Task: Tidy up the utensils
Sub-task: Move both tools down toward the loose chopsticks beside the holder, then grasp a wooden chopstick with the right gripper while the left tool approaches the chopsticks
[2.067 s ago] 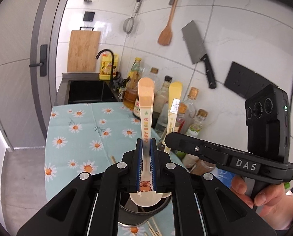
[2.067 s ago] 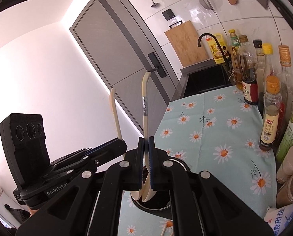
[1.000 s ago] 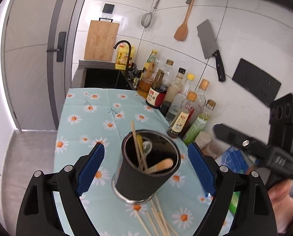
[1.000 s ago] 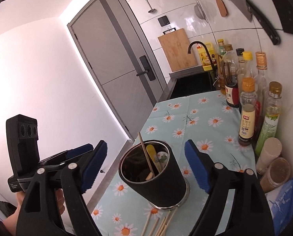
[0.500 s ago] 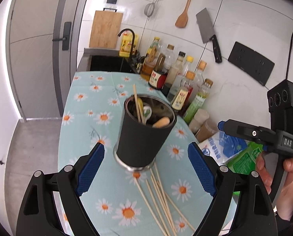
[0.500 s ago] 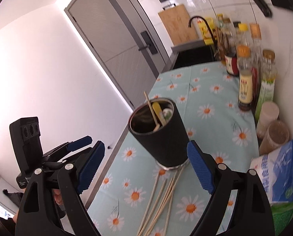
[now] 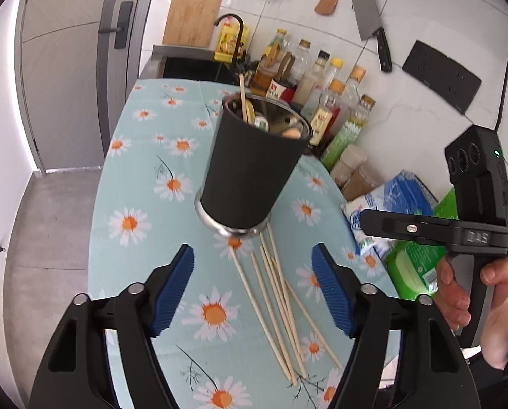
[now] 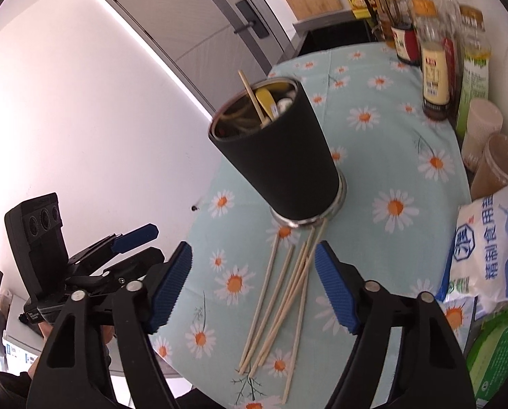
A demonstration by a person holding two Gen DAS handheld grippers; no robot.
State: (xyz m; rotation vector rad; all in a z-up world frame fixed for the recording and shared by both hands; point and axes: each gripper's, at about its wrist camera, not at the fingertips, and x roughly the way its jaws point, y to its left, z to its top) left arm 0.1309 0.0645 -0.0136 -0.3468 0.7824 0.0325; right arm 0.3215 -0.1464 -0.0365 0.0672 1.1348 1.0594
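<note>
A black utensil cup [image 7: 254,167] with a steel base stands on the daisy tablecloth [image 7: 134,184]. It holds spoons and one upright chopstick [image 7: 243,97]. Several loose chopsticks [image 7: 277,303] lie on the cloth in front of the cup. My left gripper [image 7: 254,286] is open and empty, above the loose chopsticks. My right gripper [image 8: 254,286] is open and empty, also over the chopsticks [image 8: 284,303], with the cup [image 8: 277,156] just beyond. The right gripper shows at the right of the left wrist view [image 7: 424,230]. The left gripper shows at the left of the right wrist view [image 8: 131,238].
Sauce bottles [image 7: 322,102] and jars [image 8: 492,150] line the wall side of the counter. A salt bag [image 8: 492,238] and a green pack [image 7: 417,266] lie to the right. A sink [image 7: 192,64] sits at the far end. The counter's left edge drops to the floor.
Both grippers let go of their spoons, which now sit in the cup. Both opened wide, pulled back and lowered toward the loose chopsticks.
</note>
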